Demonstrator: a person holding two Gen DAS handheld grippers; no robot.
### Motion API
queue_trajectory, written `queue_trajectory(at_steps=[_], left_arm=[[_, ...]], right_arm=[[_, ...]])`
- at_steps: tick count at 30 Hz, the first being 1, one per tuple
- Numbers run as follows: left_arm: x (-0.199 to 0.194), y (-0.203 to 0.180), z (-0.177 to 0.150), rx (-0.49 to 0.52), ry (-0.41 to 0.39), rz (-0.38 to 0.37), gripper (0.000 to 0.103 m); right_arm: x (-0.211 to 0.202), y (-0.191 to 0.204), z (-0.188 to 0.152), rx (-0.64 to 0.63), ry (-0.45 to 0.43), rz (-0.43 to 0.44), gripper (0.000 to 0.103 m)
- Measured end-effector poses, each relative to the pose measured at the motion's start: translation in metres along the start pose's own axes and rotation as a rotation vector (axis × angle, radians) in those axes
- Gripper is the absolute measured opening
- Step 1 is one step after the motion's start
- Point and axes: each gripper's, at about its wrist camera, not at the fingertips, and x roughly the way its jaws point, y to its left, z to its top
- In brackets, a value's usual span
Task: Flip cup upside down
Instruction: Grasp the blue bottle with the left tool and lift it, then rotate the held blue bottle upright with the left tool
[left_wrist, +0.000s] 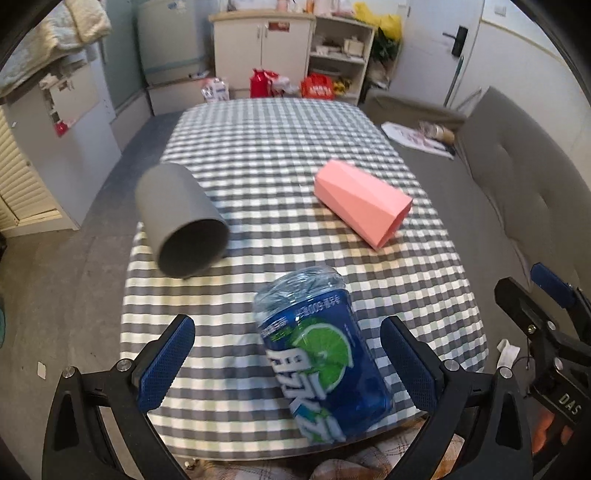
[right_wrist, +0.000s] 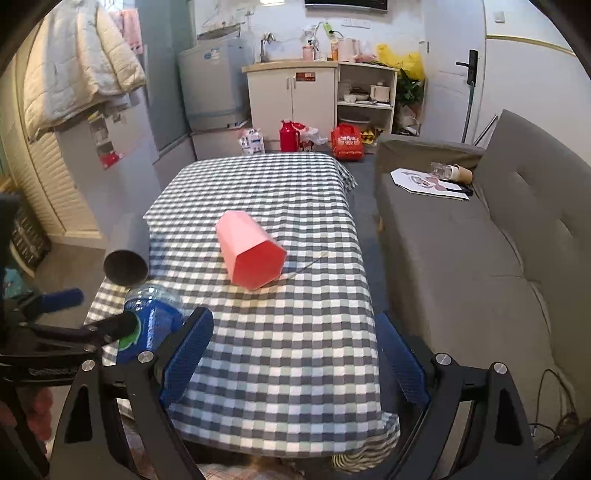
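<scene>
A pink faceted cup (left_wrist: 364, 201) lies on its side on the checkered table (left_wrist: 266, 147); in the right wrist view the pink cup (right_wrist: 251, 254) points its wide end toward me. A grey cup (left_wrist: 181, 221) lies on its side at the table's left edge, mouth toward me; it also shows in the right wrist view (right_wrist: 125, 264). A blue cut bottle cup (left_wrist: 321, 354) with a lime label lies on its side between my left gripper's open fingers, untouched. My left gripper (left_wrist: 288, 363) is open. My right gripper (right_wrist: 295, 354) is open and empty above the table's near end.
A grey sofa (right_wrist: 480, 258) runs along the table's right side, with papers and a paper cup (right_wrist: 460, 172) on it. Cabinets (right_wrist: 291, 96), a washing machine (right_wrist: 210, 85), red bags and a thermos stand beyond the far end. Floor lies to the left.
</scene>
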Motion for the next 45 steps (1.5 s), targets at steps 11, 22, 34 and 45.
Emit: queue_trajectory(at_steps=[11, 22, 34, 45], left_arm=[[0.039, 0.006, 0.004, -0.061, 0.138, -0.073, 0.101], [0.018, 0.003, 0.011, -0.046, 0.088, -0.118, 0.079], [-0.013, -0.014, 0.005, 0.070, -0.040, -0.097, 0.078], [-0.002, -0.035, 0.008, 0.141, -0.076, -0.100, 0.078]], right_arm=[[0.017, -0.006, -0.001, 0.007, -0.014, 0.032, 0.090], [0.007, -0.003, -0.002, 0.010, -0.038, 0.020, 0.090], [-0.012, -0.009, -0.006, 0.043, -0.069, -0.002, 0.090], [-0.016, -0.021, -0.011, 0.080, -0.064, -0.014, 0.090]])
